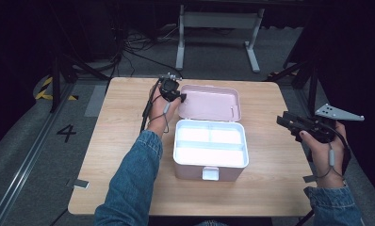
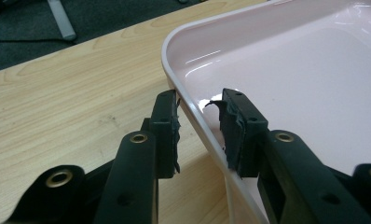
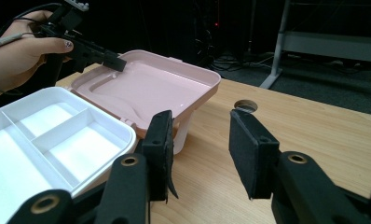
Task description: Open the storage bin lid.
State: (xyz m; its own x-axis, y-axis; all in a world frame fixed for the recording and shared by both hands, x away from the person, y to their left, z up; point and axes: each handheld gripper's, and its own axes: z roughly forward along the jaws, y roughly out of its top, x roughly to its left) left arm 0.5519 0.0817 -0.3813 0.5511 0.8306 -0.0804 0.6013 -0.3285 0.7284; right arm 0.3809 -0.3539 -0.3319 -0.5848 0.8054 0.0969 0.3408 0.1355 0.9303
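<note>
Denim sleeves come in from the bottom of the high view, and I see my left gripper (image 1: 175, 94) at the upper middle of the frame, by the left edge of the pale pink plastic lid (image 1: 210, 101) that lies open and flat on the light wooden tabletop (image 1: 124, 117). In the left gripper view its fingers (image 2: 167, 130) straddle the lid's raised rim (image 2: 193, 109), one outside and one inside; a sliver of gap shows on each side, so they are released rather than clamped. Below the lid, mid-frame, sits the white compartmented tray (image 1: 210, 141) in the pink box. My right gripper (image 1: 289, 123) hovers at the right edge of the frame, fingers released around nothing.
</note>
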